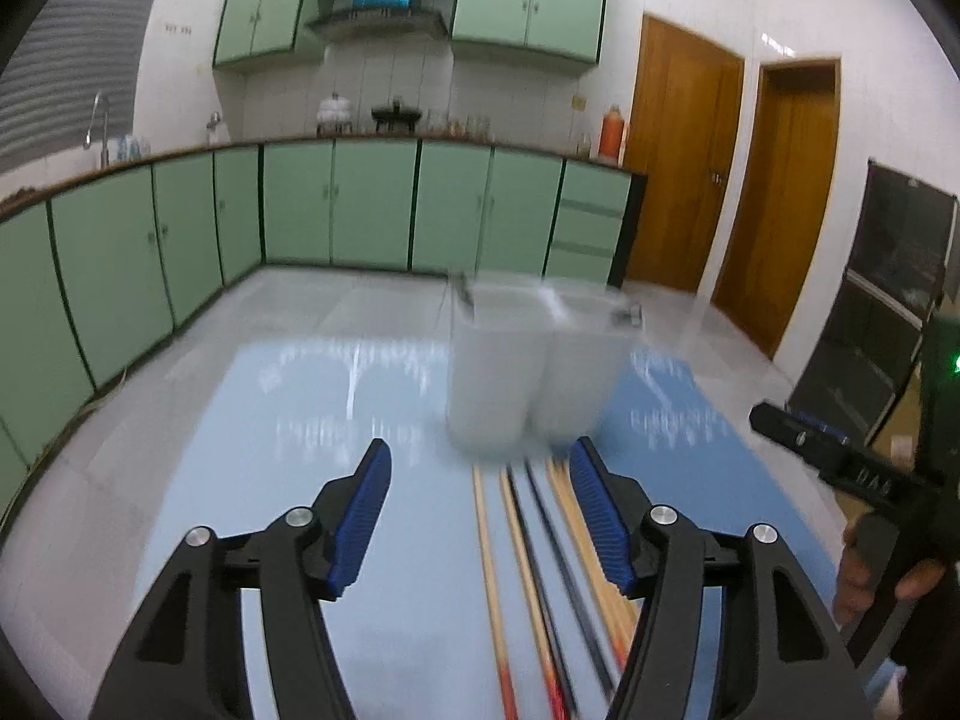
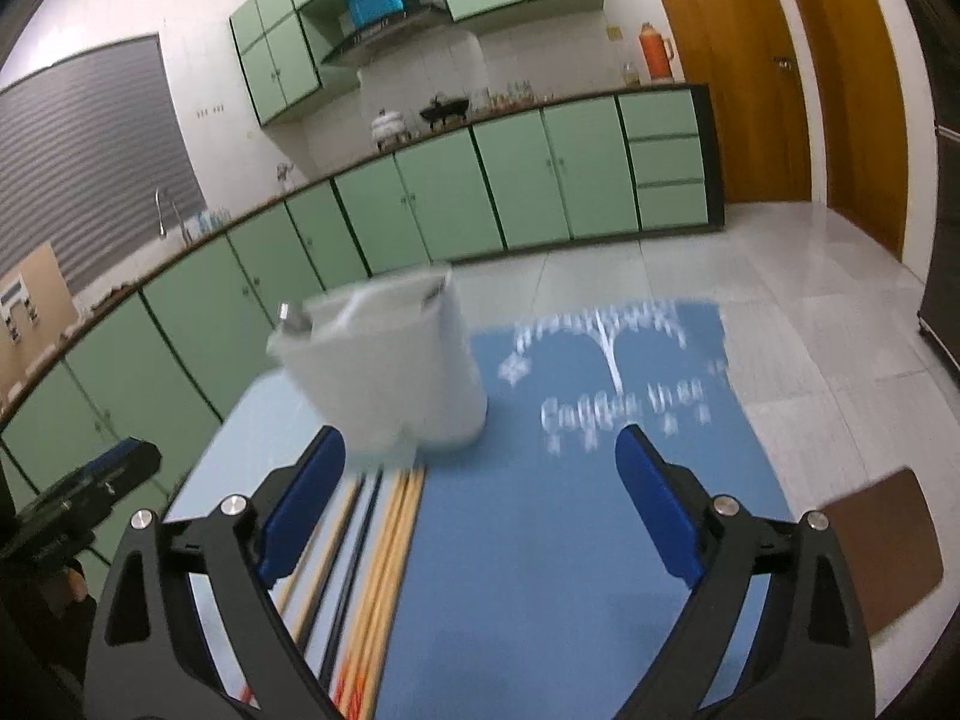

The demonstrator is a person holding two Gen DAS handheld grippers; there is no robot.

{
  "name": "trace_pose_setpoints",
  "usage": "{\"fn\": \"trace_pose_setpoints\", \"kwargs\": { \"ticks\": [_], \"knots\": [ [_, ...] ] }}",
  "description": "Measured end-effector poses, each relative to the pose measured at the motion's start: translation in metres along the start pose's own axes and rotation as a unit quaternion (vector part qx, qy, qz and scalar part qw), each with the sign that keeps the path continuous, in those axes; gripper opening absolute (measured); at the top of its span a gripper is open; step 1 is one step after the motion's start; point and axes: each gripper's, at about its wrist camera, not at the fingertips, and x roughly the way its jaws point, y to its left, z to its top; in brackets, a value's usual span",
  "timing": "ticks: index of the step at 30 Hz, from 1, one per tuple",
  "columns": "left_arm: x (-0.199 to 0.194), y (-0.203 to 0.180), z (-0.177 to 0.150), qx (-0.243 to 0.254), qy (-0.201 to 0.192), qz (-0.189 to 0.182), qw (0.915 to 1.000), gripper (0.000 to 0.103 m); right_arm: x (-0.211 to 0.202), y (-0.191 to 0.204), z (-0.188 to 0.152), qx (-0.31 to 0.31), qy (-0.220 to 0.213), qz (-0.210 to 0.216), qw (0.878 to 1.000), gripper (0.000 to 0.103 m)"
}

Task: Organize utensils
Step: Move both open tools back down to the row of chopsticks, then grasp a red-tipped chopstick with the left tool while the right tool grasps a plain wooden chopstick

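Note:
Several chopsticks point(image 1: 528, 576), wooden and black, lie side by side on the blue mat point(image 1: 336, 396), pointing at a white two-compartment utensil holder point(image 1: 528, 366) that stands upright. My left gripper point(image 1: 480, 468) is open and empty above the mat, its right finger over the chopsticks. In the right wrist view, the chopsticks point(image 2: 384, 564) lie under my left finger, and the holder point(image 2: 390, 366) stands just beyond them. My right gripper point(image 2: 480, 456) is open and empty. Both views are motion-blurred.
The right gripper's black body point(image 1: 840, 456) shows at the right of the left wrist view. A brown chair seat point(image 2: 882, 546) sits right of the table. Green kitchen cabinets point(image 1: 336, 204) and wooden doors point(image 1: 678, 150) stand beyond the tiled floor.

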Motion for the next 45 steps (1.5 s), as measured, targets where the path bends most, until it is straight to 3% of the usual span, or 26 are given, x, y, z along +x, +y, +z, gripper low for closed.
{"fn": "trace_pose_setpoints", "kwargs": {
  "ticks": [5, 12, 25, 33, 35, 39, 41, 45],
  "knots": [
    [-0.003, -0.001, -0.049, -0.003, 0.057, 0.013, 0.9983, 0.061, -0.019, 0.012, -0.046, -0.003, 0.039, -0.008, 0.999, 0.089],
    [-0.012, -0.001, -0.092, 0.002, 0.092, 0.023, 0.9955, 0.061, -0.032, 0.016, -0.093, -0.014, 0.085, -0.018, 0.996, 0.089],
    [-0.013, -0.006, -0.126, 0.018, 0.128, 0.031, 0.9912, 0.059, -0.039, 0.025, -0.116, -0.034, 0.109, -0.024, 0.993, 0.089],
    [-0.01, -0.013, -0.128, 0.041, 0.134, 0.031, 0.9897, 0.042, -0.034, 0.028, -0.118, -0.043, 0.116, -0.032, 0.992, 0.089],
    [-0.01, -0.013, -0.128, 0.04, 0.132, 0.03, 0.99, 0.03, -0.031, 0.029, -0.121, -0.047, 0.121, -0.034, 0.991, 0.088],
    [-0.011, -0.009, -0.128, 0.029, 0.129, 0.029, 0.9908, 0.019, -0.029, 0.034, -0.124, -0.057, 0.125, -0.035, 0.99, 0.087],
    [-0.011, -0.005, -0.127, 0.018, 0.127, 0.022, 0.9915, 0.007, -0.028, 0.037, -0.125, -0.063, 0.128, -0.036, 0.989, 0.087],
    [-0.012, -0.004, -0.128, 0.016, 0.127, 0.019, 0.9916, 0.007, -0.025, 0.043, -0.128, -0.082, 0.135, -0.048, 0.986, 0.087]
  ]
}}
